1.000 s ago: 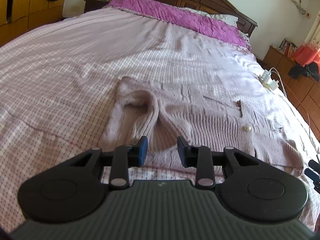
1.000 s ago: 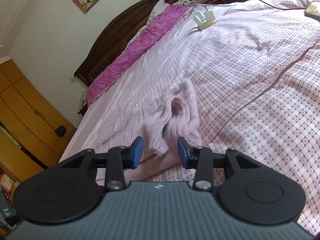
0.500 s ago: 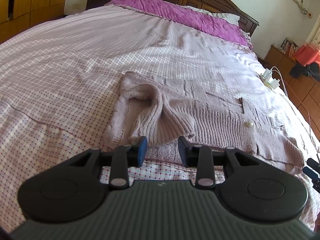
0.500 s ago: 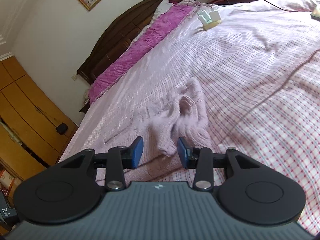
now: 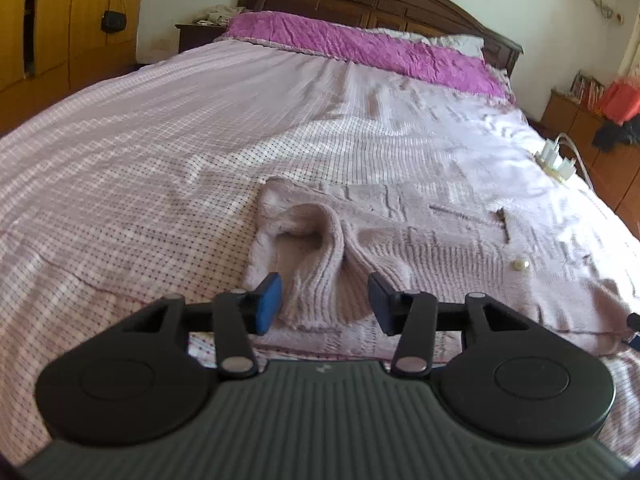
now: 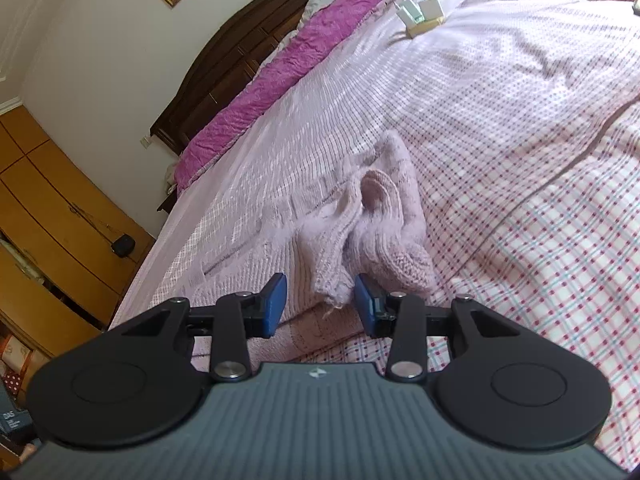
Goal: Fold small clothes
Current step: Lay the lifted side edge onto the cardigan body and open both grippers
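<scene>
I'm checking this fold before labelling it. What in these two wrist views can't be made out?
- Knit sweater, left wrist view: near hem hidden behind the left gripper; right end cut off at the frame edge.
- Same sweater, right wrist view: near edge hidden by the right gripper; whether its jaws touch the cuff is unclear.
- Chargers: too small to identify.

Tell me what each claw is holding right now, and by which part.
Nothing is held. The left claw, whose jaws have just been opening, frames a ribbed cuff of the sweater without pressing it. The right claw is open around the other cuff.
</scene>
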